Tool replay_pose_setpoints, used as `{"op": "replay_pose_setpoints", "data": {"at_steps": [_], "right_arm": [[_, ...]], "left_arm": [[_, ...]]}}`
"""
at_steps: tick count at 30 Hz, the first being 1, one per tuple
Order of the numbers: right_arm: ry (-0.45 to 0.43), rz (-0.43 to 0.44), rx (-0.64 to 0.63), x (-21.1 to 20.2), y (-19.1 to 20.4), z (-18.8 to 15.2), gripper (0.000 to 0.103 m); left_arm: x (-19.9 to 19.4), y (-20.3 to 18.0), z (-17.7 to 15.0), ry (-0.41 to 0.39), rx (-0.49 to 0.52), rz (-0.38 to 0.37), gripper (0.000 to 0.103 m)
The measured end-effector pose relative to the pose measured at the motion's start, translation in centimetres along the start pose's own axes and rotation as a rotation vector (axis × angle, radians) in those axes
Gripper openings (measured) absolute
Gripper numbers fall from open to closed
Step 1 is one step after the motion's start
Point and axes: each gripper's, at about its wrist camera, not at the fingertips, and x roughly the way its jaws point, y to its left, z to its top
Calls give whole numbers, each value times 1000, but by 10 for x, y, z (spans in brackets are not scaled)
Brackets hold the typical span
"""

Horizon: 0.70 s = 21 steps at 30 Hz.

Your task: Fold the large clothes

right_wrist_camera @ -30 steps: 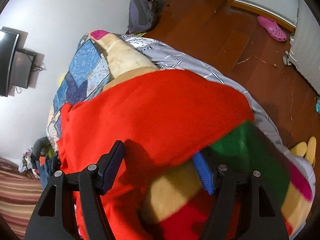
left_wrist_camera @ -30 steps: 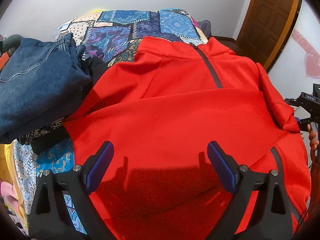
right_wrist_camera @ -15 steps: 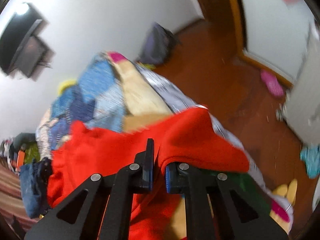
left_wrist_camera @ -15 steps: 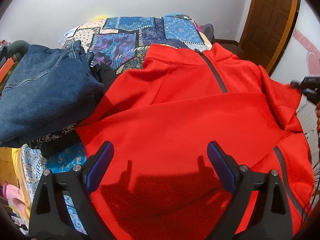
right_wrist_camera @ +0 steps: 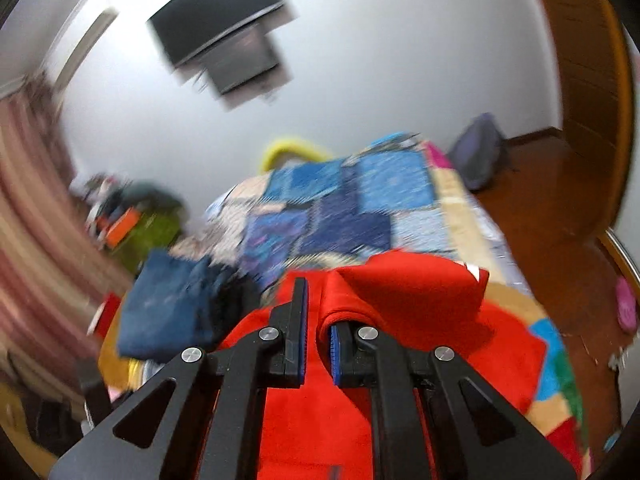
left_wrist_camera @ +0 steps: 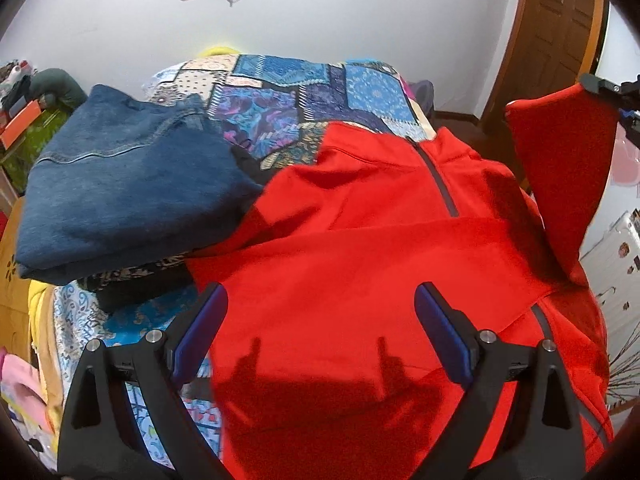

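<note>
Since the earlier frames, the right tool [right_wrist_camera: 316,320] has lifted the red jacket's sleeve [left_wrist_camera: 560,168] off the bed [left_wrist_camera: 312,88]. Left wrist view: left tool [left_wrist_camera: 320,328] gapes wide, empty, above the red jacket [left_wrist_camera: 380,264] beside folded jeans [left_wrist_camera: 120,196]. Right wrist view, blurred: jaws clamp the sleeve fabric.
</note>
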Motion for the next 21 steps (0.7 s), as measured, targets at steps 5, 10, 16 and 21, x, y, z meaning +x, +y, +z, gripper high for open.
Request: {"op": "replay_pose_setpoints", "data": {"at_steps": [5,10,16,21], "right_arm": [[173,33,-106,51,35,-32,8],[405,33,-184,108,53,-76,8],[555,5,-276,125,62,-113,8],[627,38,-320,116,63,-115,32]], "left_arm": [[-9,27,-5,-11,-42,16,95],[-11,50,-15,-1,-95,22,95],[-8,57,-25,19,-112,30,95],[-8,52,-23,21,-95,36,95]]}}
